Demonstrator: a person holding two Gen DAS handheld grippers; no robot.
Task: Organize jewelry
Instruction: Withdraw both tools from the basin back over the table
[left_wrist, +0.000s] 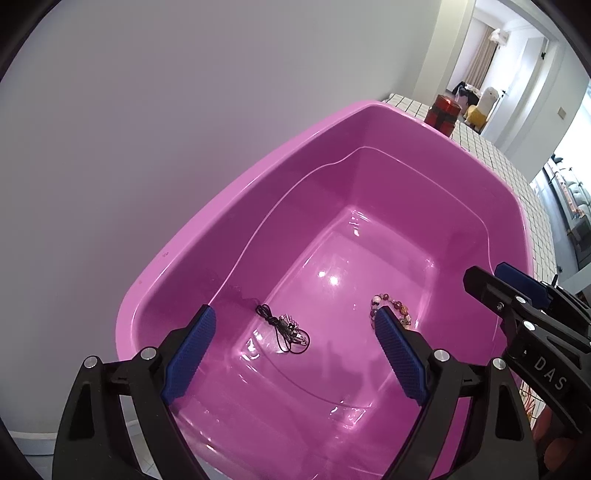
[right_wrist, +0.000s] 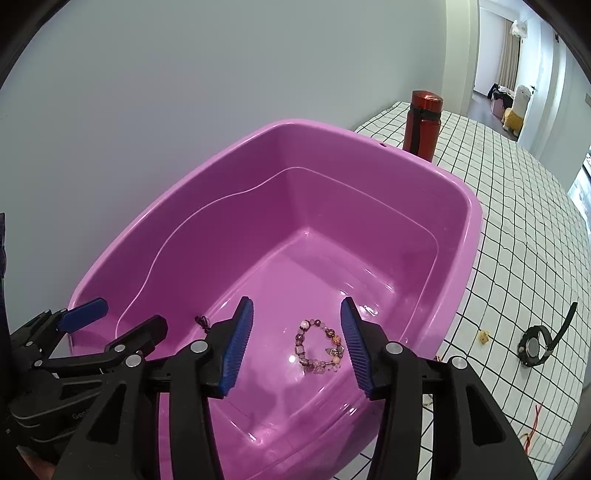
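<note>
A pink plastic tub (left_wrist: 236, 206) (right_wrist: 461, 236) stands on the checked tablecloth. On its floor lies a black cord necklace with a small metal pendant (left_wrist: 286, 329), only its end showing in the right wrist view (right_wrist: 201, 320). A beaded bracelet (right_wrist: 319, 347) (left_wrist: 397, 308) lies further right on the tub floor. My left gripper (left_wrist: 297, 314) hangs open above the necklace, holding nothing. My right gripper (right_wrist: 297, 306) hangs open above the bracelet, also holding nothing. Each gripper shows at the edge of the other's view, the left (right_wrist: 110, 317) and the right (left_wrist: 491, 273).
A red flask (right_wrist: 423, 123) (left_wrist: 442, 116) stands behind the tub. On the black-and-white checked cloth (right_wrist: 517, 229) right of the tub lie a dark wristwatch (right_wrist: 537, 343), a small yellow piece (right_wrist: 483, 336) and an orange thread (right_wrist: 532, 428). A pale wall (left_wrist: 147, 110) is at the left.
</note>
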